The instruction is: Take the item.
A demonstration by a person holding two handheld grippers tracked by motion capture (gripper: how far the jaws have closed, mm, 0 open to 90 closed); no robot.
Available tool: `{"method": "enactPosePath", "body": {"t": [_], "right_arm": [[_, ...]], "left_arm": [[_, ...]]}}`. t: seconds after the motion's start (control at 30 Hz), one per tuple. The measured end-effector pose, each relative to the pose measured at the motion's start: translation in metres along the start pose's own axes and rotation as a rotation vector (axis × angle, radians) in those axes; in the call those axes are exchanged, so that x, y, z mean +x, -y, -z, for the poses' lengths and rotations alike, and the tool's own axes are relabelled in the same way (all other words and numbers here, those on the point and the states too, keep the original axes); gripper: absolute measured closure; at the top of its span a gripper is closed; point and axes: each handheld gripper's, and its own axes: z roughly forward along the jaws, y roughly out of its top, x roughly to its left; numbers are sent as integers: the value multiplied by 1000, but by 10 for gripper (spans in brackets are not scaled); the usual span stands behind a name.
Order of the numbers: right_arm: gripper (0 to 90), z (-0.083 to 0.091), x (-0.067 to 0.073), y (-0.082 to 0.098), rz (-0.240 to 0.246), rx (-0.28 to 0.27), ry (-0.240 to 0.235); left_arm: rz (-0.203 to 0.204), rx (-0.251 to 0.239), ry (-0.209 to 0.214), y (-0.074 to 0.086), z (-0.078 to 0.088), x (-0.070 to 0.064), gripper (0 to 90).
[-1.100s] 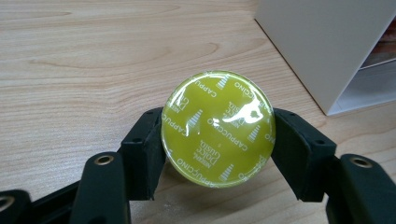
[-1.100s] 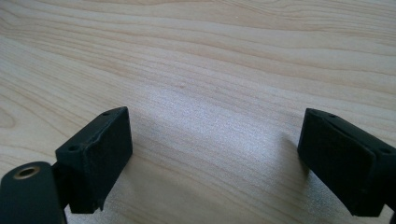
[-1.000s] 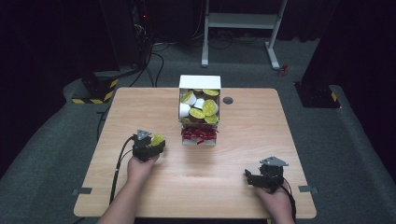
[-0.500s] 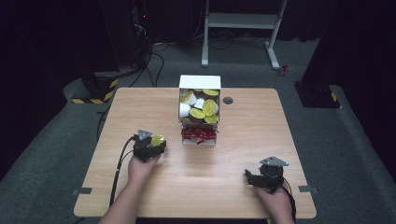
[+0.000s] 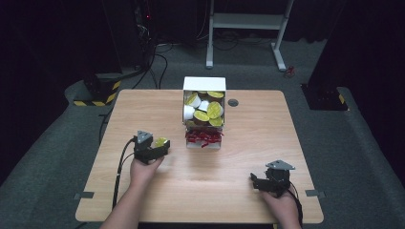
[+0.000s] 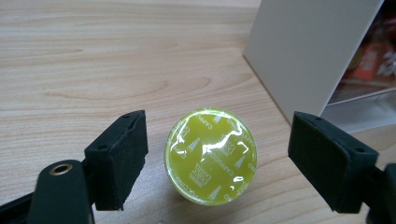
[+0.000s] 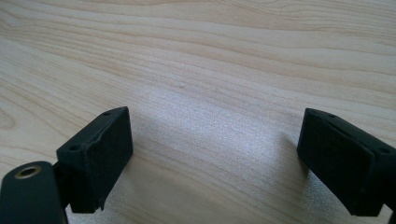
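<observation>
Left gripper: mine, left of the box, jaws spread wide with nothing gripped. In the left gripper view it straddles one capsule.

Capsule: yellow-green foil lid up, standing on the table between the jaws, touching neither; nearer the left jaw than the right. In the high view it sits just left of the box. Risk, as I judge it: if I close from here, the near jaw meets it first and shoves it sideways, or pinches the rounded wall off-centre so it squirts out or tips. The foil looks glossy and thin; too hard a squeeze could dent it.

Box: white, open, holding more capsules and red packets at its front. Its wall stands just beside my right-hand jaw; any swing that way could knock it and spill the contents.

Right gripper: near the table's front right, well apart from everything, jaws apart over bare wood. Little hazard here beyond its cable snagging.
</observation>
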Motion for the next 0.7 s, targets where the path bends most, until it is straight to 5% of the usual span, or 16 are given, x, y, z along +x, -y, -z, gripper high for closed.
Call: {"method": "enactPosePath", "body": {"t": [0.57,0.7], "right_arm": [[103,0,0,0,0,0,0],[103,0,0,0,0,0,0]], "left_arm": [[-3,36,41,-5,19,6,184],[-32,58,48,-5,26,6,147]]}}
